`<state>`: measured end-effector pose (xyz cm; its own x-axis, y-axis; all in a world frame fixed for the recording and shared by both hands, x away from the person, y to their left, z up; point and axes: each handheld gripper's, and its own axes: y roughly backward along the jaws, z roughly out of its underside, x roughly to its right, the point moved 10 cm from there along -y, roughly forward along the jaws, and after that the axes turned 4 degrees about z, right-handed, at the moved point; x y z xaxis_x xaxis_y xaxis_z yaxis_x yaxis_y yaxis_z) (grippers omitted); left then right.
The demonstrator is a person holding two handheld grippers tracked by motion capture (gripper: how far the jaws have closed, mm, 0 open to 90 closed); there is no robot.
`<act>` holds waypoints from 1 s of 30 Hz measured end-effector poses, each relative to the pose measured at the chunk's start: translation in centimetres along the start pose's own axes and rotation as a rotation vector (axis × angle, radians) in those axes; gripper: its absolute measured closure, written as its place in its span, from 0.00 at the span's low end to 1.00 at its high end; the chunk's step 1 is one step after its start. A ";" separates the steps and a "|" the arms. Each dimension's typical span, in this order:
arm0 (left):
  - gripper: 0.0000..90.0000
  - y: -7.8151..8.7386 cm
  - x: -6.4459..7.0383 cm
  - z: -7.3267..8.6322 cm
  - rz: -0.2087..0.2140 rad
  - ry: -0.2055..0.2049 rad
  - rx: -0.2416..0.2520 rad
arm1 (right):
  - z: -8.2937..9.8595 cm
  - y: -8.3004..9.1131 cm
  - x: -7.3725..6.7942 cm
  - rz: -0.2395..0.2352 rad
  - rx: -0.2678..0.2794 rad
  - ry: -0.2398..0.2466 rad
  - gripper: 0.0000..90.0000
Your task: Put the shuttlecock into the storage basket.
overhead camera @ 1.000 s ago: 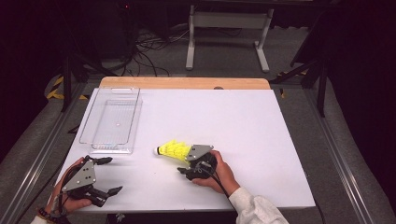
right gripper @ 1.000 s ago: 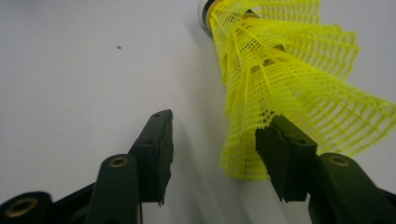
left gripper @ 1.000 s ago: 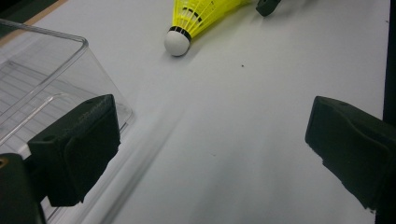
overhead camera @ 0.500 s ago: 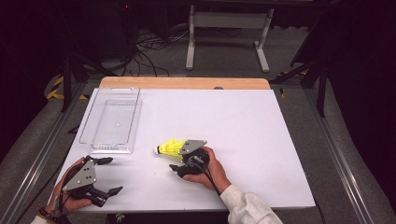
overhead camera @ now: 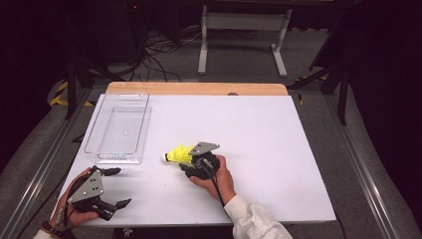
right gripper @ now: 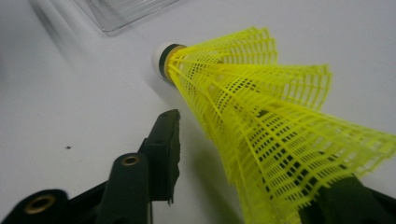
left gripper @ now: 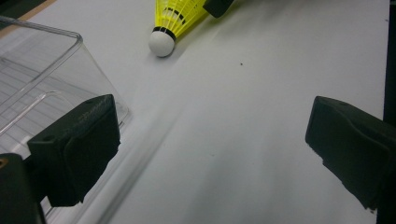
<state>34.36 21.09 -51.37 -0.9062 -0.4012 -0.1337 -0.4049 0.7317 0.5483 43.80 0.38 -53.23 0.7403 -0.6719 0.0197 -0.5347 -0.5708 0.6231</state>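
Jaws of the right gripper (overhead camera: 188, 163) stand apart around the shuttlecock's (overhead camera: 178, 155) yellow skirt, near the table's (overhead camera: 259, 129) front edge. Left gripper (overhead camera: 113, 187), jaws wide and holding nothing, sits at the front left corner beside the tray (overhead camera: 118, 128).

The left tongs (overhead camera: 112, 188) are black, with a grey three-cornered plate on top that carries small dark screw heads. In the left gripper view their two jaws are thick, matte black blocks with squared tips. The right tongs (overhead camera: 186, 168) wear the same grey plate, and a black cable trails from them toward 5 o'clock. Their near jaw shows brass-coloured rivets. The right arm has a pale grey sleeve (overhead camera: 256, 221); the left wrist bears a dark beaded band (overhead camera: 50, 230).
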 end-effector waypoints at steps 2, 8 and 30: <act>0.05 0.1 -0.1 -0.1 0.000 0.007 0.007 | -0.1 0.0 0.0 0.009 0.001 0.003 0.64; 0.05 0.2 -0.1 -0.1 -0.002 0.015 0.017 | 0.0 -0.4 0.6 0.040 -0.009 -0.035 0.83; 0.05 0.1 -0.1 0.0 -0.002 0.008 0.009 | -0.6 -0.1 0.4 0.059 0.035 0.009 0.98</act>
<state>34.39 21.21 -51.26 -0.9046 -0.4066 -0.1281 -0.4074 0.7361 0.5405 44.40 0.47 -52.84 0.7106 -0.7008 0.0622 -0.5913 -0.5470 0.5927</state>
